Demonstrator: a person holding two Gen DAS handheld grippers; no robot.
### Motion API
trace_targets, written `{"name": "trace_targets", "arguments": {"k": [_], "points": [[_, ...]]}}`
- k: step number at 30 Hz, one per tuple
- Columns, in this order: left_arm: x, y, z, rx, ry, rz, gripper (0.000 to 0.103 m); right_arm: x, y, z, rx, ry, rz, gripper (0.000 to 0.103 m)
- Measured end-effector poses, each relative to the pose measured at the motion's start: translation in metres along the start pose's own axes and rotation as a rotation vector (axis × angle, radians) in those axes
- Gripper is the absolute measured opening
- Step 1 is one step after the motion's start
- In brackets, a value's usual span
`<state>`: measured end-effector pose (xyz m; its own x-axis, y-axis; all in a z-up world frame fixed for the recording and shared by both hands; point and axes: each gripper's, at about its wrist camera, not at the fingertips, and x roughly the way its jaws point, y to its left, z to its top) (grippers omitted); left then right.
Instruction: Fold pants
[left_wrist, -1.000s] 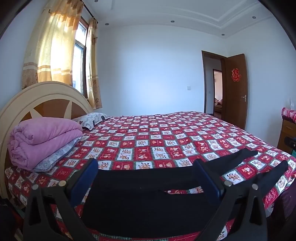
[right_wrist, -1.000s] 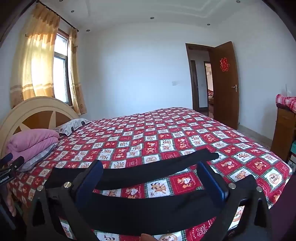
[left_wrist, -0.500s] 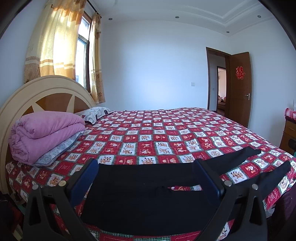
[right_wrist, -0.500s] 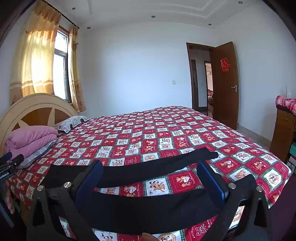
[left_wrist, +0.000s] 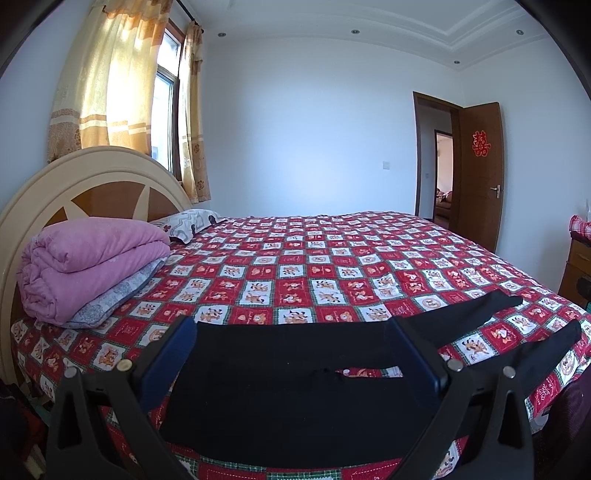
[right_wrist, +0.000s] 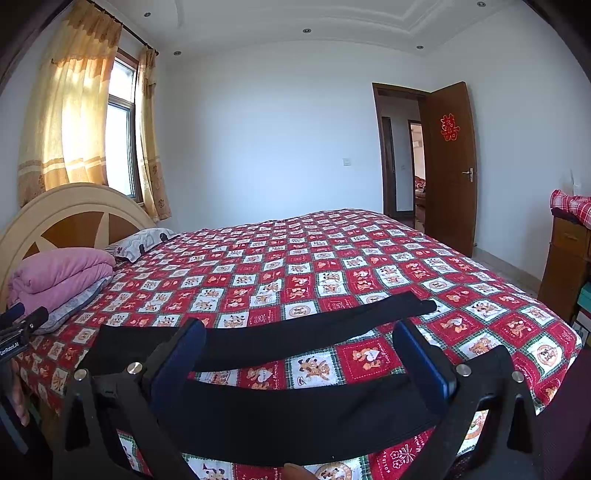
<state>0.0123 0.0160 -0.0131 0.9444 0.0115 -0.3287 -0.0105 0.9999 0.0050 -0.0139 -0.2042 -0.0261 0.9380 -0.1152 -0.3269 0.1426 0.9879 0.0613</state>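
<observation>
The bed (left_wrist: 332, 258), covered by a red checked cartoon quilt, carries black pants (left_wrist: 295, 387) spread flat at 6 o'clock. At 9 o'clock a folded pink blanket (left_wrist: 88, 258) lies on a grey pillow (left_wrist: 110, 299); another patterned pillow (left_wrist: 188, 223) lies at 10 o'clock.

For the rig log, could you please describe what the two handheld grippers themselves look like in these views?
Both match: the left gripper and right gripper each have a black plastic frame with triangular braces, silver screw heads and two flat fingers faced with dark blue pads. In the right wrist view the left gripper's side carries a small white label, too small to read with confidence. No cables or sleeves show.
</observation>
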Motion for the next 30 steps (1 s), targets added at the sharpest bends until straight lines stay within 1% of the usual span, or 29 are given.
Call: {"name": "trace_targets", "arguments": {"k": [30], "points": [[0.0003, 0.0000, -0.0003, -0.002, 0.000, 0.000, 0.103, 0.0027, 0.0032, -0.0020, -0.008, 0.010, -0.004, 0.102]]}}
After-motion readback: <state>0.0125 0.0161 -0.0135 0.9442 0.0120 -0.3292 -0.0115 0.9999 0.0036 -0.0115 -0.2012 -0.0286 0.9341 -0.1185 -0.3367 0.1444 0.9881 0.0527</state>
